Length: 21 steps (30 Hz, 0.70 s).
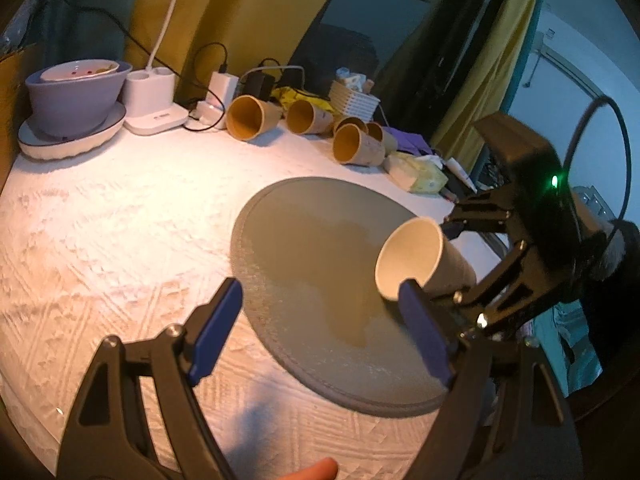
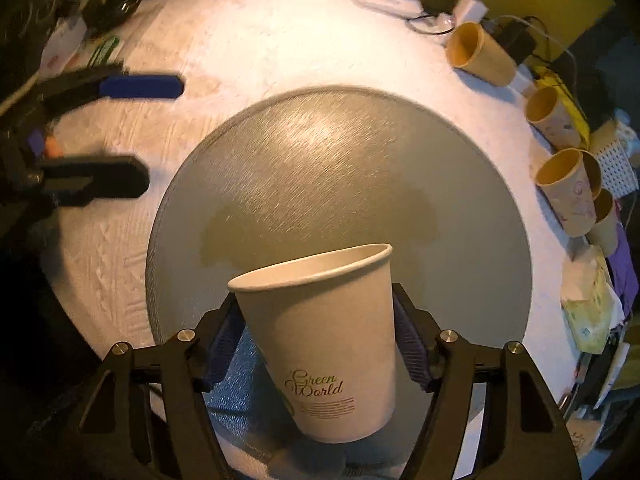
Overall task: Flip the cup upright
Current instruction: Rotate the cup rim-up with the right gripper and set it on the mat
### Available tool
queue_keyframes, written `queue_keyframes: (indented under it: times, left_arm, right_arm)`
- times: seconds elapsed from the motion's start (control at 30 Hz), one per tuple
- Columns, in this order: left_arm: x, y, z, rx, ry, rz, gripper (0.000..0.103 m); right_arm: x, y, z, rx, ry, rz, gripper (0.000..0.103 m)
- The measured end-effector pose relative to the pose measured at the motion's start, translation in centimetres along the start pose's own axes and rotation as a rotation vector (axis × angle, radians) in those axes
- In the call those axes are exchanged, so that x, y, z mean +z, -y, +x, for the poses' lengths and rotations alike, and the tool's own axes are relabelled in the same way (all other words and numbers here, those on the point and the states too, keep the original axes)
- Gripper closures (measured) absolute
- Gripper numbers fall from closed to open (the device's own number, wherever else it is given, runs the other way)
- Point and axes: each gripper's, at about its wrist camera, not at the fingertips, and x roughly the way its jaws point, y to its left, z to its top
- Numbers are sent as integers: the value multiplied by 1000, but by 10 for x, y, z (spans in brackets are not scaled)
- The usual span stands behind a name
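Observation:
A white paper cup (image 2: 324, 344) printed "Green World" is held between the pads of my right gripper (image 2: 316, 344), which is shut on its wall. The cup is tilted, mouth pointing away and up, above the near edge of a round grey tray (image 2: 320, 160). In the left wrist view the cup (image 1: 416, 260) shows at the tray's right side (image 1: 304, 248), mouth facing the camera, with the right gripper (image 1: 460, 264) around it. My left gripper (image 1: 320, 332) is open and empty over the tray's near-left edge; it also shows in the right wrist view (image 2: 152, 128).
Several brown paper cups (image 1: 252, 118) lie on their sides along the table's far edge (image 2: 480, 54). A purple bowl on a plate (image 1: 76, 100), a white charger stand (image 1: 154, 100), cables, a tissue pack (image 1: 416, 172) and clutter stand at the back and right.

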Motion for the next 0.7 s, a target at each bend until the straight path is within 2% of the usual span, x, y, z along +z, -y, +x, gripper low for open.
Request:
queue_keyframes:
  times: [0.17,0.27,0.57,0.7]
  left_arm:
    - [1,-4,1,9,6,-19,21]
    - [1,-6,1,16,10,-26,21]
    - [4,-13,1,47,37,-48,21]
    - [6,-15,2,60,42,-54,21]
  right_arm:
    - [4,23,-10,3,142,123,31]
    - [5,35,-12,22,256,207,31]
    - [5,63,-7,63,518,344,31]
    - [4,70,-5,85,576,385,31]
